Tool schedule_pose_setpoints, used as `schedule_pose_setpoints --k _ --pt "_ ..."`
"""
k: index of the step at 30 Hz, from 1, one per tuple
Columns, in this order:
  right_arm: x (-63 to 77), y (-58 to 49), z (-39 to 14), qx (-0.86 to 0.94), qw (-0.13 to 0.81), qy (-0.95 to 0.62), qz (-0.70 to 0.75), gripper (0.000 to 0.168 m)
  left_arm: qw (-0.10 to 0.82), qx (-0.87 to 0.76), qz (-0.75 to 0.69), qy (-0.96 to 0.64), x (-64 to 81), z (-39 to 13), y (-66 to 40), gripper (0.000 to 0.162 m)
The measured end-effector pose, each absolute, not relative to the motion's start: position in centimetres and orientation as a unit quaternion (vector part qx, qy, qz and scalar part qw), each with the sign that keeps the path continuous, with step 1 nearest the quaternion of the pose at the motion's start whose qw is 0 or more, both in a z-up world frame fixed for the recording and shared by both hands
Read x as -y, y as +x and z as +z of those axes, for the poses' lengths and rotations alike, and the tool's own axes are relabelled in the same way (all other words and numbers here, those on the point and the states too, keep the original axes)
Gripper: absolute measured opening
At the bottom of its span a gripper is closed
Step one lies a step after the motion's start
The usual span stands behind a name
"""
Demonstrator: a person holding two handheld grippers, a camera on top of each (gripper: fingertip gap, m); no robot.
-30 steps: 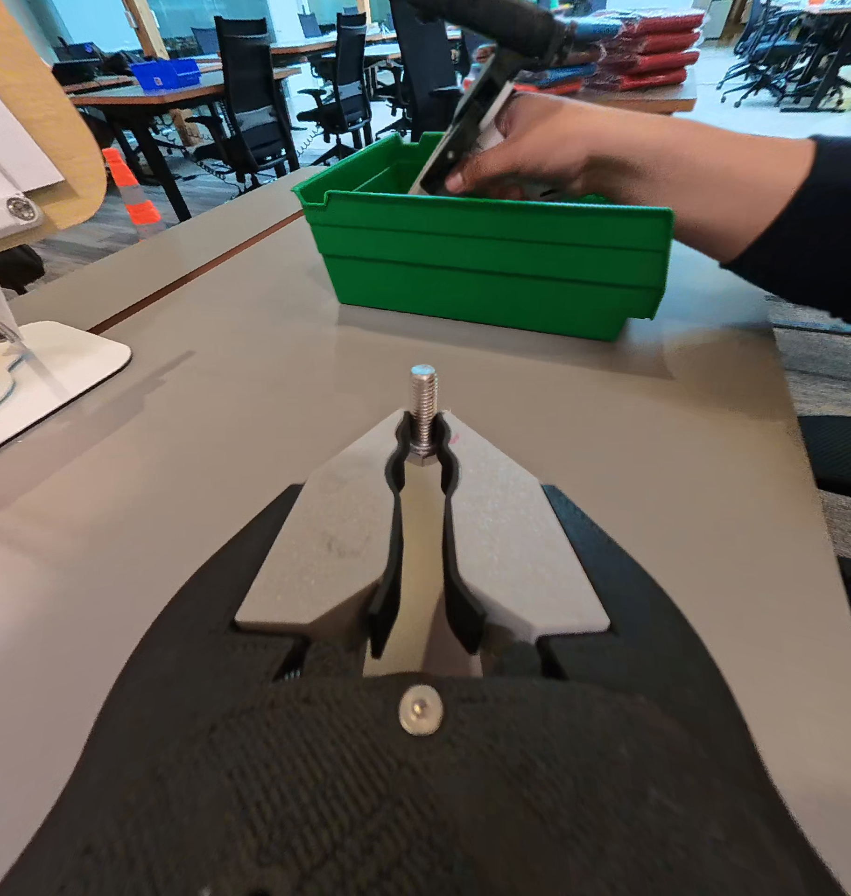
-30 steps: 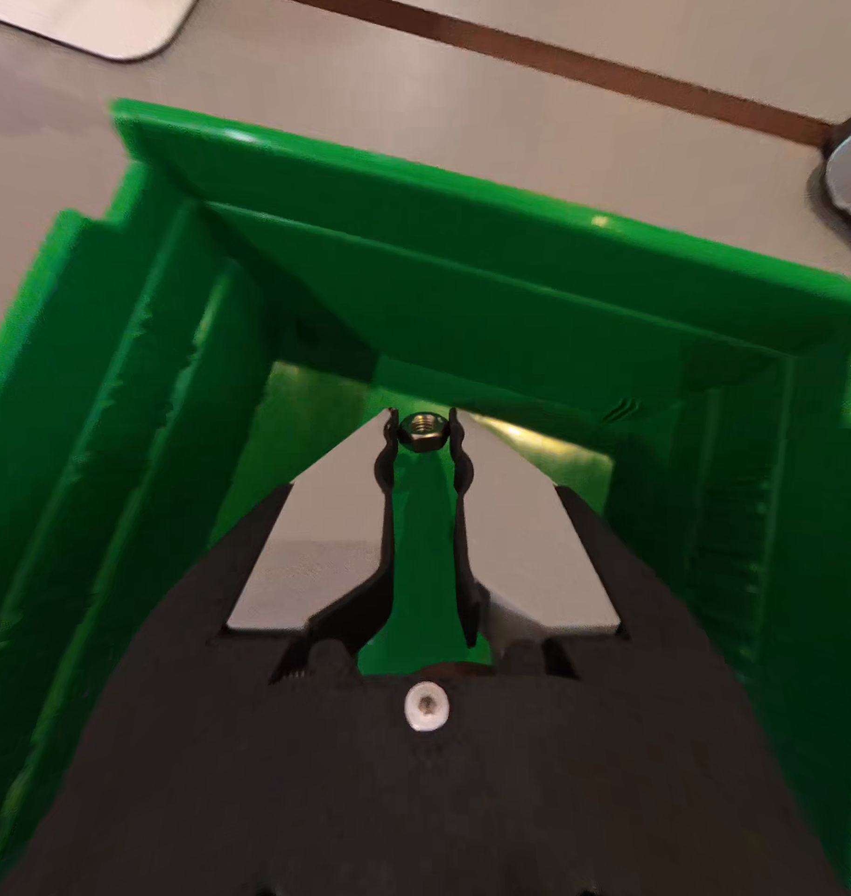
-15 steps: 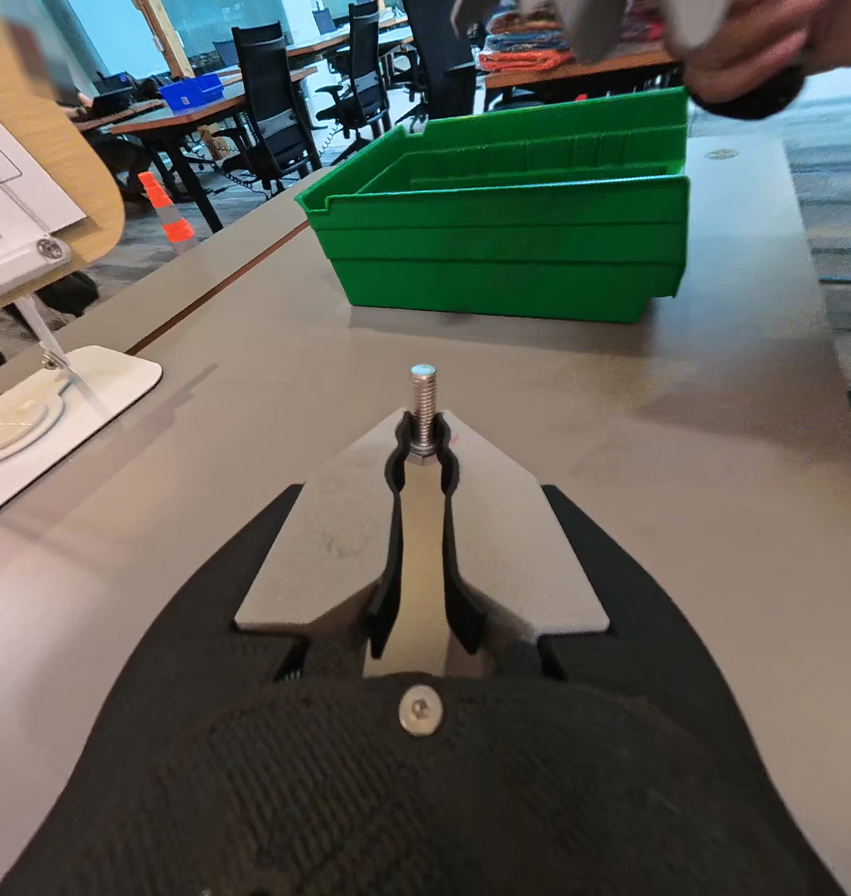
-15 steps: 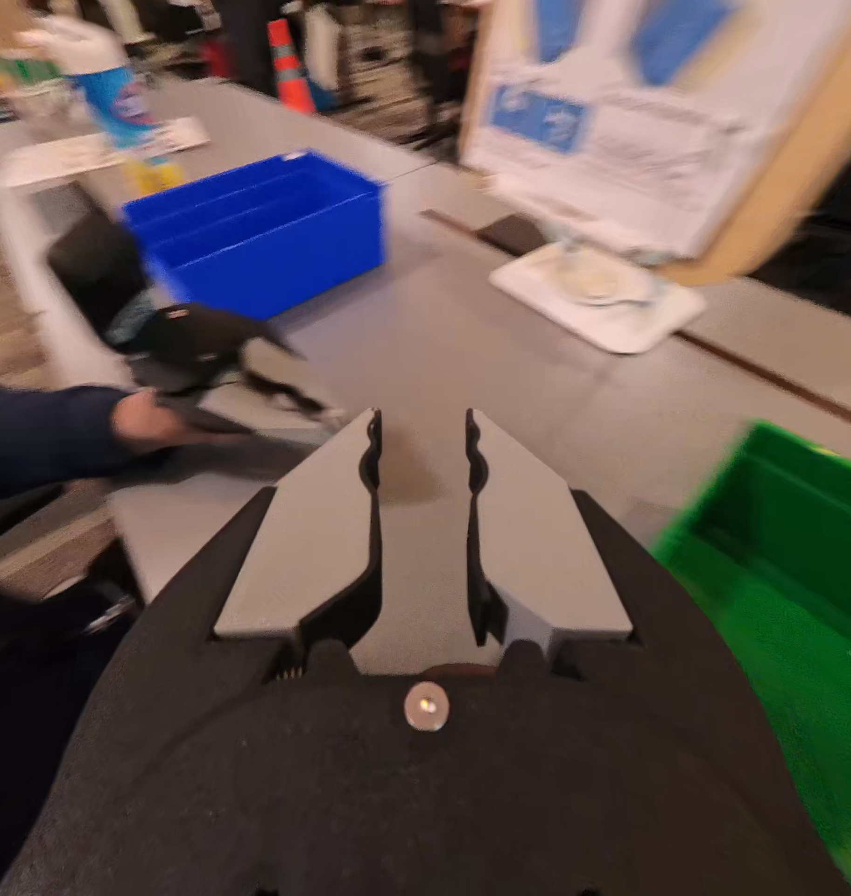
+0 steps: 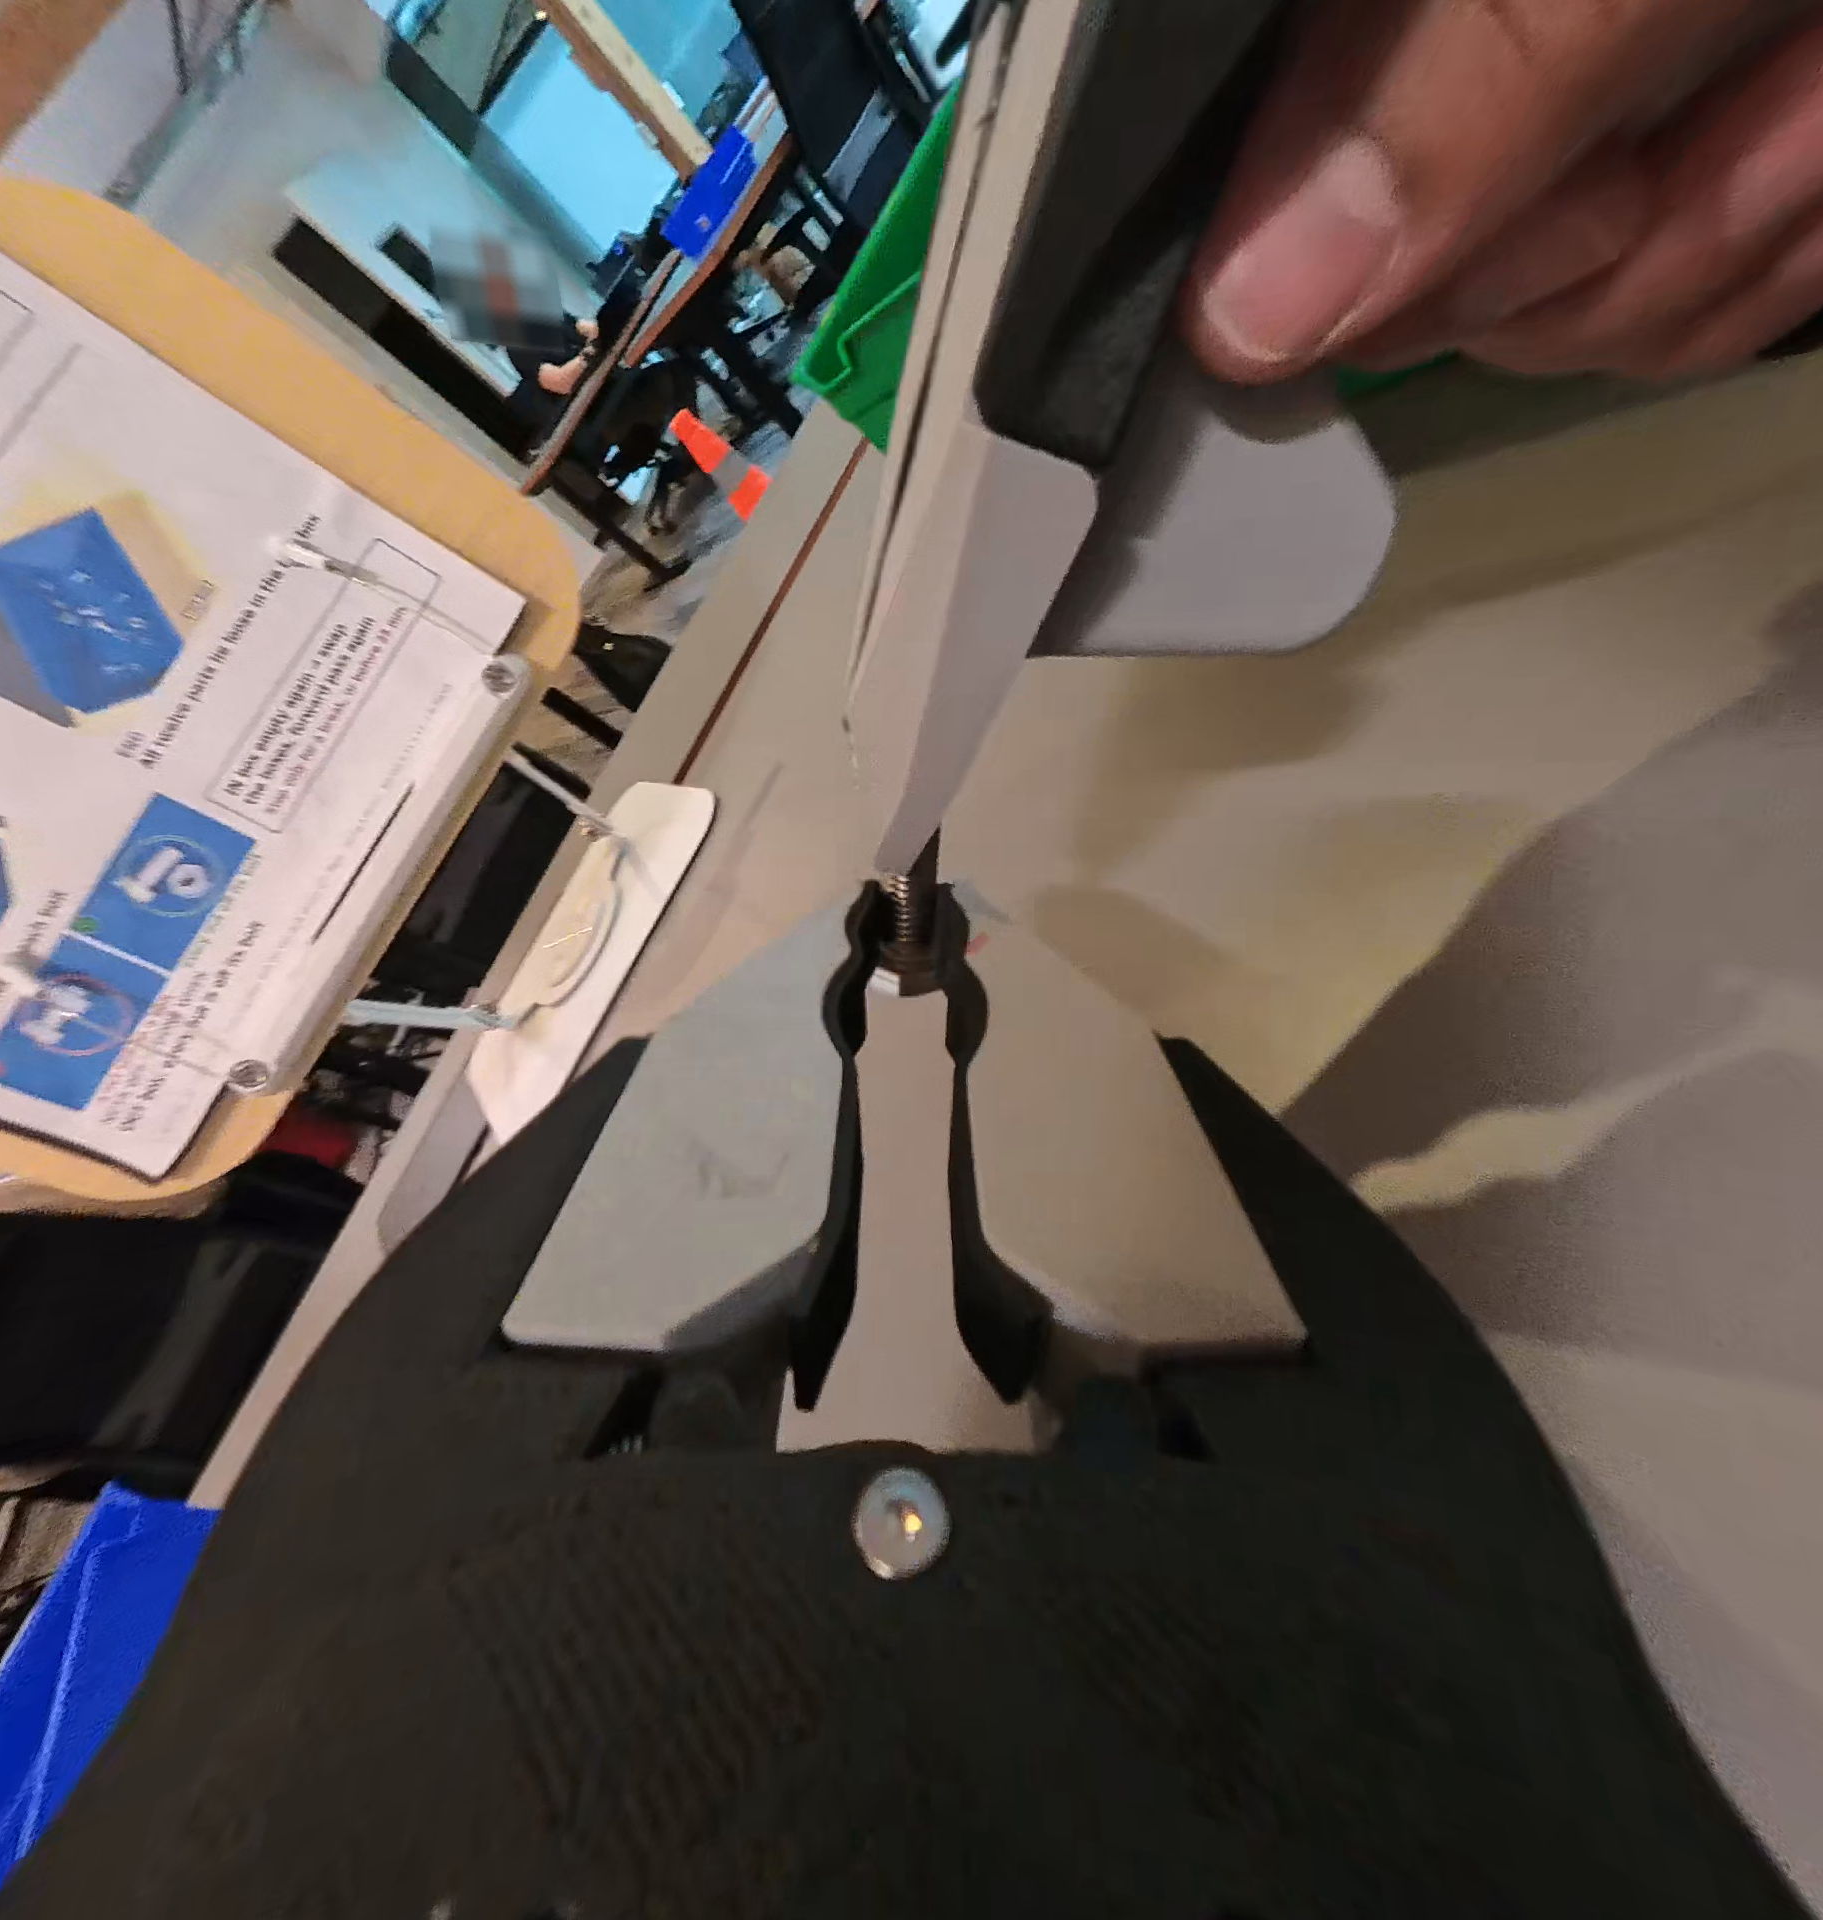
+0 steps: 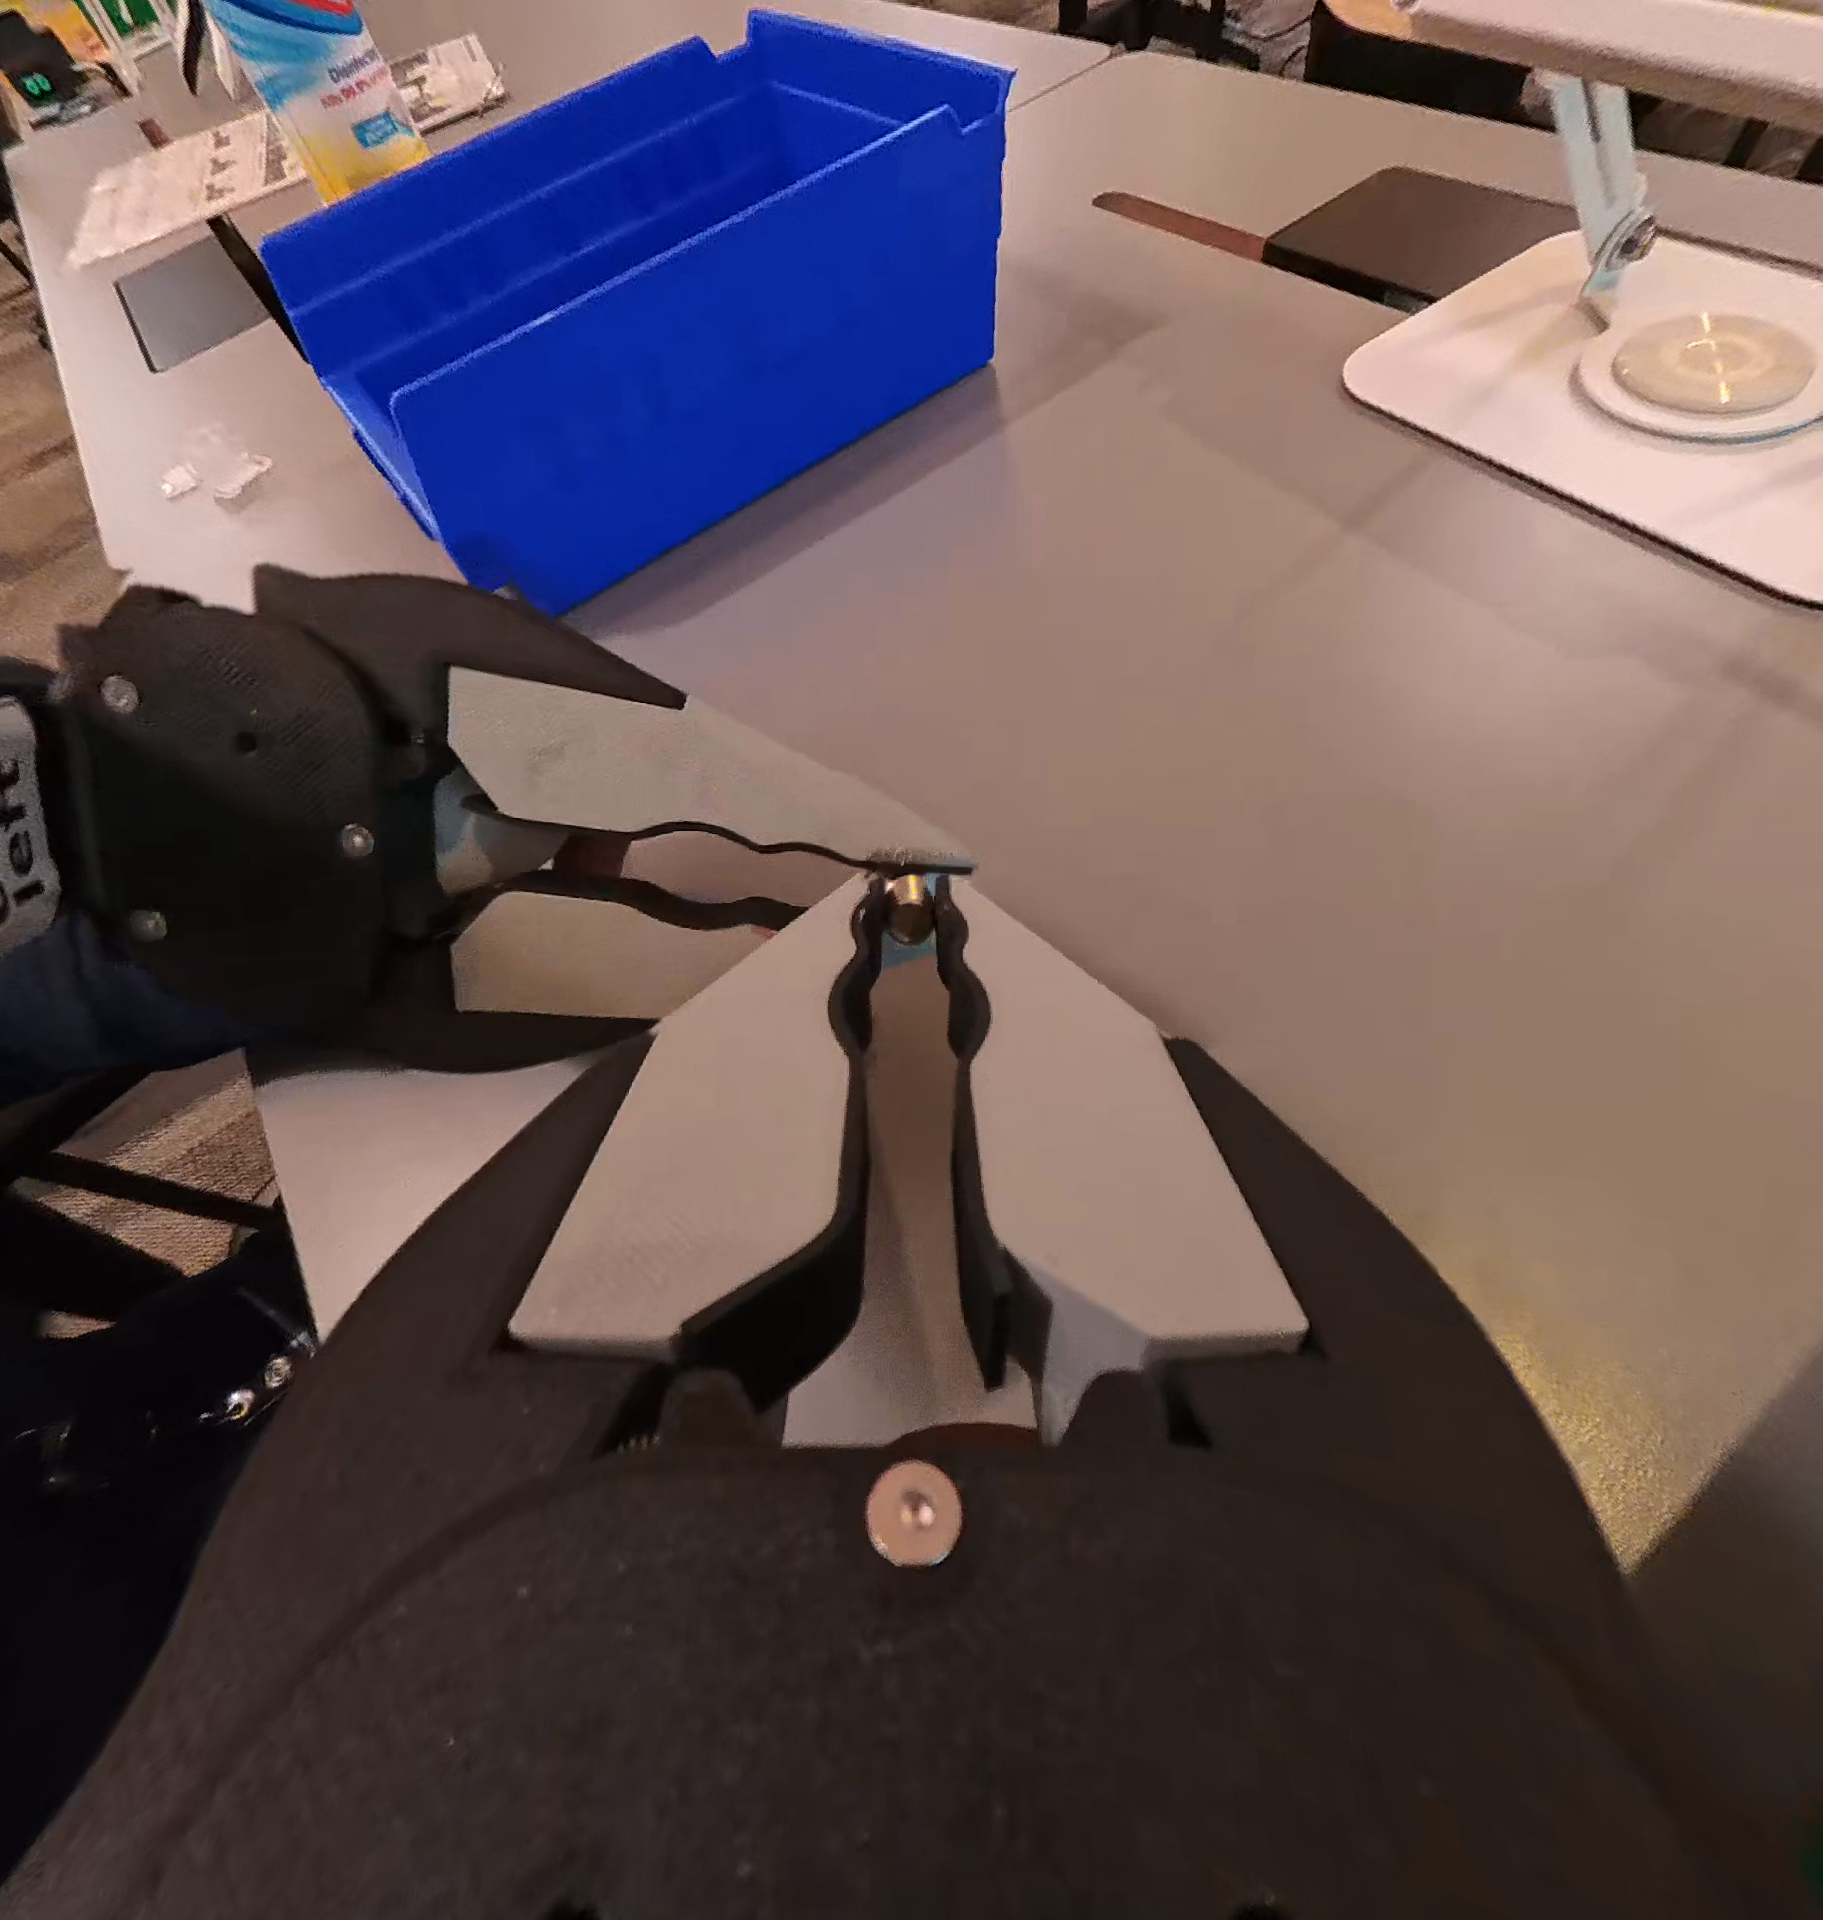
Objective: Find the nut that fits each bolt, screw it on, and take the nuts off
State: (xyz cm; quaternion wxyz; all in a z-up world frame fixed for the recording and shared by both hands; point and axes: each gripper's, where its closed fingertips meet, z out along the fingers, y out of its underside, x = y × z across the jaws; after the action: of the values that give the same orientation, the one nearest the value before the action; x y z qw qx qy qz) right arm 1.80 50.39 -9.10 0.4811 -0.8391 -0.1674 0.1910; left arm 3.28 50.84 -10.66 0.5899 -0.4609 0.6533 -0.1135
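Observation:
My left gripper (image 5: pixel 905 951) is shut on a silver bolt (image 5: pixel 905 930), gripping it near its head with the threaded end pointing away. My right gripper (image 6: pixel 907 920) is shut on the free end of the same bolt (image 6: pixel 909 916), which I see end-on between its tips. In the left wrist view the right gripper (image 5: pixel 902 847) comes down from above, edge-on, with a hand (image 5: pixel 1509 177) on it. In the right wrist view the left gripper (image 6: pixel 855 873) comes in from the left and meets mine tip to tip above the grey table (image 6: pixel 1302 727). No nut is visible.
A blue bin (image 6: pixel 678 343) stands at the back left; its corner also shows in the left wrist view (image 5: pixel 55 1662). A green bin (image 5: pixel 865 312) lies behind the right gripper. A white stand base (image 6: pixel 1613 416) holds an instruction board (image 5: pixel 211 727). A wipes canister (image 6: pixel 315 83) stands far back. My left and right fingertips are right by each other.
The right gripper left the green bin, opened without the nut, swung over and closed on the bolt's end. The left gripper lifted and tilted the bolt.

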Motion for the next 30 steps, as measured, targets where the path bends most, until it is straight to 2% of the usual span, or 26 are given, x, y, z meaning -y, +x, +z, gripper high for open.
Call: schedule_pose_setpoints --k 4,9,12,14,20,24,27,30 --pt "-50.4 2.3 -8.1 0.165 0.513 -0.827 0.159 0.006 0.602 -0.634 -0.130 -0.467 -50.6 -9.8 3.5 0.007" --pt "-50.1 3.2 -7.2 0.174 0.533 -0.822 0.098 0.006 0.543 -0.603 -0.300 -0.501 -49.2 -9.0 3.7 0.018" --pt "-49.4 4.0 -5.9 0.179 0.535 -0.821 0.085 0.006 0.520 -0.586 -0.384 -0.488 -47.9 -7.8 3.7 0.018" --pt "-48.7 4.4 -5.1 0.185 0.533 -0.821 0.085 0.006 0.511 -0.579 -0.431 -0.467 -46.6 -6.7 3.6 0.027" --pt "-46.8 7.3 -6.4 0.167 0.491 -0.850 0.087 0.006 0.478 -0.537 -0.489 -0.494 -47.6 -6.1 3.3 0.037" --pt "-44.4 15.3 -2.7 0.102 0.531 -0.841 -0.033 0.007 0.472 -0.531 -0.467 -0.526 -49.1 -7.1 3.0 0.039" --pt "-41.3 22.5 -2.6 0.041 0.487 -0.866 -0.107 0.006 0.463 -0.530 -0.464 -0.538 -49.5 -7.5 3.1 0.039" --pt "-38.7 27.3 -6.4 0.004 0.402 -0.906 -0.130 0.007 0.452 -0.539 -0.462 -0.540 -49.2 -8.0 3.4 0.040"
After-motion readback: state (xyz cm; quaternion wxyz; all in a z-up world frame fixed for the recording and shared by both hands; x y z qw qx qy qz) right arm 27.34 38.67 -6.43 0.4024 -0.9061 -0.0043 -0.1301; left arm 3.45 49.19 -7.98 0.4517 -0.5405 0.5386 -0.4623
